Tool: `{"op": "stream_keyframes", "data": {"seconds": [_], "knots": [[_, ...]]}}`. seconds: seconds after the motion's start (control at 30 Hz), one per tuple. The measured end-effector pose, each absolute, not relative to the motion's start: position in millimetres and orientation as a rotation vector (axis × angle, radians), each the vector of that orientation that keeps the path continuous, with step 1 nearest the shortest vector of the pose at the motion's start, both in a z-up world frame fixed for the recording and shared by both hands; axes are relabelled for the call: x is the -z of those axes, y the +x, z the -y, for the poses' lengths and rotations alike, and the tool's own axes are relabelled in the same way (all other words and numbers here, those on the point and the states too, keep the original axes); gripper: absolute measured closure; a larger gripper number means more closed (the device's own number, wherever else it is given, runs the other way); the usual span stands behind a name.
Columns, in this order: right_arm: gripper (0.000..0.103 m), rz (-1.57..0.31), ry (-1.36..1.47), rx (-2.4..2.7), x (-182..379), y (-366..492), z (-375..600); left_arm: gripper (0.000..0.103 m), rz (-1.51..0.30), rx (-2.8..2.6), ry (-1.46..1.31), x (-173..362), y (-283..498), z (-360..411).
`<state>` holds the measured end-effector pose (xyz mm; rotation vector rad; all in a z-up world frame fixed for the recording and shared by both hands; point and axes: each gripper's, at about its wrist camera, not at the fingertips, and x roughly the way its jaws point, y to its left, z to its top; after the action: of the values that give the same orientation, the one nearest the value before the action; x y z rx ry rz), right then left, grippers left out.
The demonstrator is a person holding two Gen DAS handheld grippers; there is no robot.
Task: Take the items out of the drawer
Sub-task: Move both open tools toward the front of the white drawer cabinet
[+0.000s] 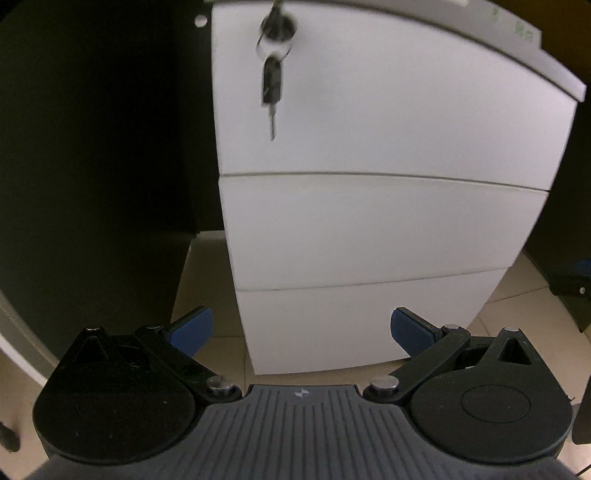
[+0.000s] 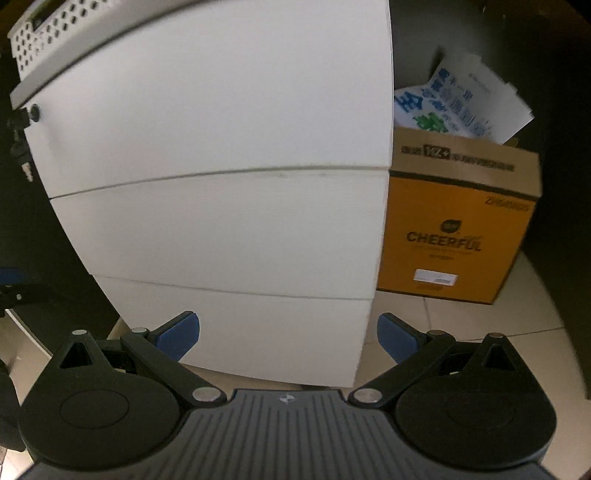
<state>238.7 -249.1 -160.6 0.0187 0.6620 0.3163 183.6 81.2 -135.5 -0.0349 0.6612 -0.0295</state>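
Observation:
A white three-drawer cabinet (image 1: 388, 221) stands on the tiled floor, and all its drawers are shut; it also shows in the right wrist view (image 2: 229, 206). A bunch of keys (image 1: 272, 79) hangs from the lock at the top left of the top drawer; the lock shows in the right wrist view (image 2: 34, 110). My left gripper (image 1: 302, 330) is open and empty, in front of the bottom drawer. My right gripper (image 2: 288, 334) is open and empty, also facing the bottom drawer. The drawer contents are hidden.
An orange cardboard box (image 2: 454, 229) marked CHEERFUL stands right of the cabinet, with printed bags (image 2: 458, 99) sticking out. A perforated white device (image 2: 48, 26) sits on top of the cabinet. Dark panels (image 1: 92, 147) flank the cabinet. Beige floor tiles (image 2: 480, 321) lie below.

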Motion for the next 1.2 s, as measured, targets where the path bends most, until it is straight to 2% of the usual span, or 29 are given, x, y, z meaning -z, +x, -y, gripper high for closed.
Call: {"op": "stream_keyframes", "data": {"seconds": [0.67,1.1,1.2], "knots": [[0.0,-0.721,-0.04,-0.361,256,316,271,0.0,-0.745,0.096,0.004,223,273,-114],[0.0,-0.697,-0.104,-0.433,261,350,267,0.001,-0.746,0.13,0.093,234,308,-119],[0.0,-0.691,-0.108,-0.452,259,353,264,0.004,-0.771,0.146,0.071,236,314,-115]]}}
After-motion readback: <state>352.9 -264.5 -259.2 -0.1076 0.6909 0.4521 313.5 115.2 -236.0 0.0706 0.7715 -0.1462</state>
